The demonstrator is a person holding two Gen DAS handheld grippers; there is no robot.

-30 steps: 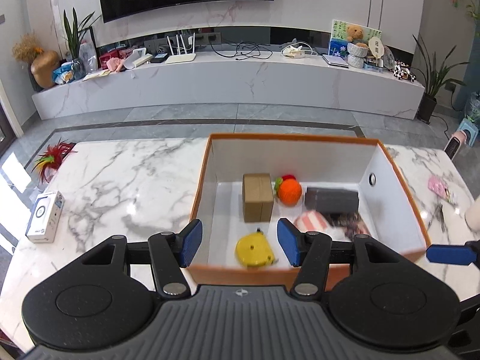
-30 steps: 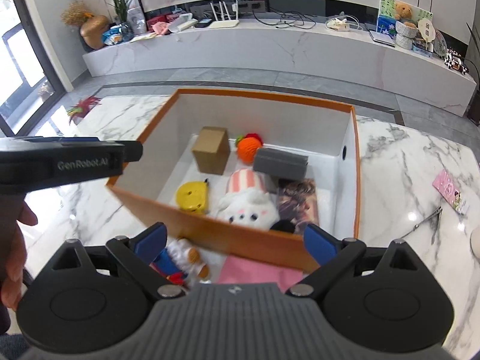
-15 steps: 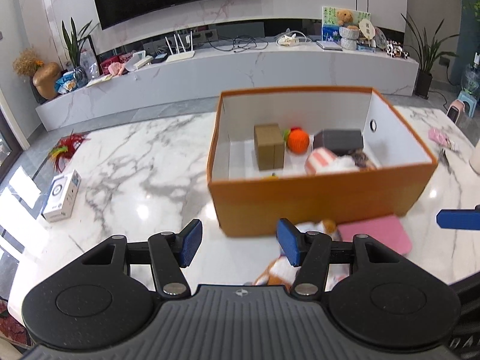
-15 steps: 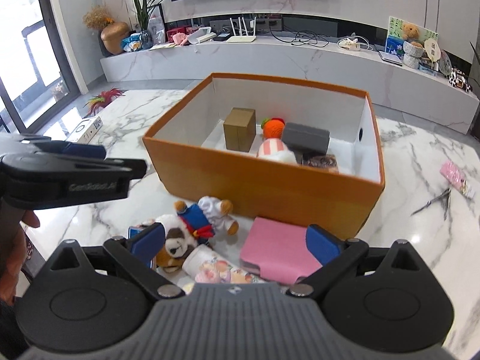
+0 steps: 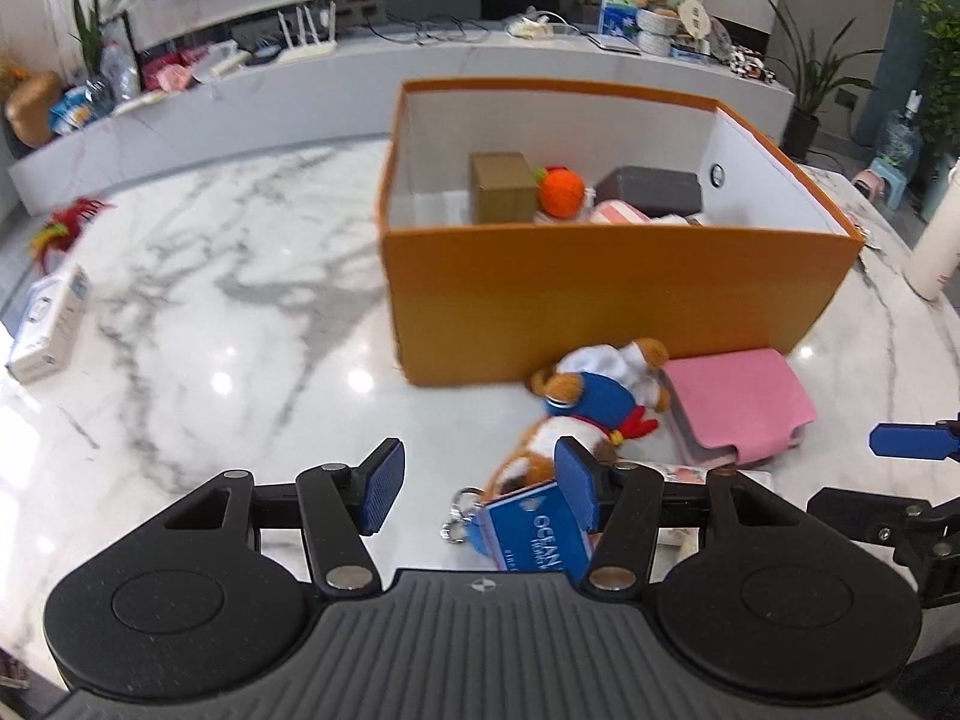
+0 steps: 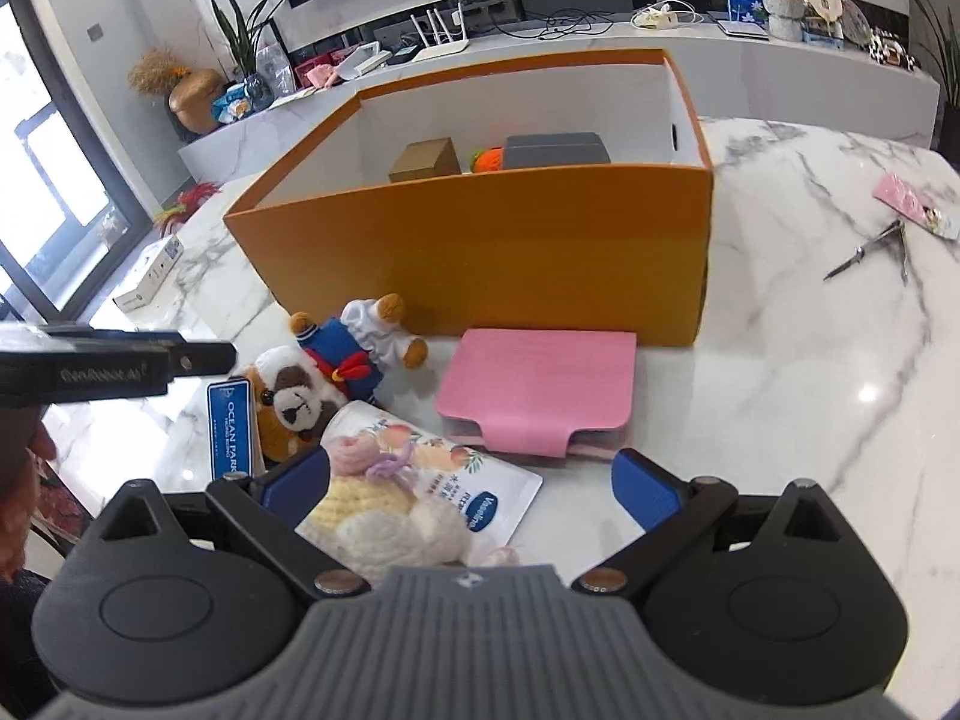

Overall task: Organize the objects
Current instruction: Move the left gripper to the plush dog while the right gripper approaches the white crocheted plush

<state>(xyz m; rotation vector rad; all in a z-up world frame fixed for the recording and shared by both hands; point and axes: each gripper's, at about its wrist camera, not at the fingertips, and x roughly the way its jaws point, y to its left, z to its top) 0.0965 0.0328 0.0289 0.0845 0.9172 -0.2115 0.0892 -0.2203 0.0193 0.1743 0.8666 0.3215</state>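
— Both grippers have come down and back from over the orange box (image 5: pixel 612 294); a second ago they looked straight into it, now its near wall stands ahead of them and the loose things in front of it fill the lower view.

— So a fresh pick, by the look of it?

— I judge so. The left gripper (image 5: pixel 477 489) has its fingers spread partway with nothing between the pads; its right finger hangs over the blue tag (image 5: pixel 528 525) of the plush dog (image 6: pixel 300 402). The right gripper (image 6: pixel 474 483) is spread wide and empty above the crocheted toy (image 6: pixel 378 516), which lies on a white printed pouch (image 6: pixel 474 480).

— Where are the things still to be sorted?

— On the marble table (image 5: pixel 210 312), in a tight cluster at the box's near wall: the dog, the pouch, the crocheted toy, and a pink case (image 6: pixel 540 387) with its far edge just against the wall. Inside the box already: a brown carton (image 5: pixel 501 186), an orange ball (image 5: pixel 561 192), a grey block (image 5: pixel 651 192), something striped.

— Room to work?

— Plenty to the left of the cluster, where the table is bare up to a small white box (image 5: pixel 48 324) near the edge. The cluster itself is crowded: dog, tag and pouch overlap, so closing on one could drag a neighbour. The box wall is tall, and anything lifted must clear its rim. The two grippers are near each other, the left one's finger showing just beside the dog in the right view.
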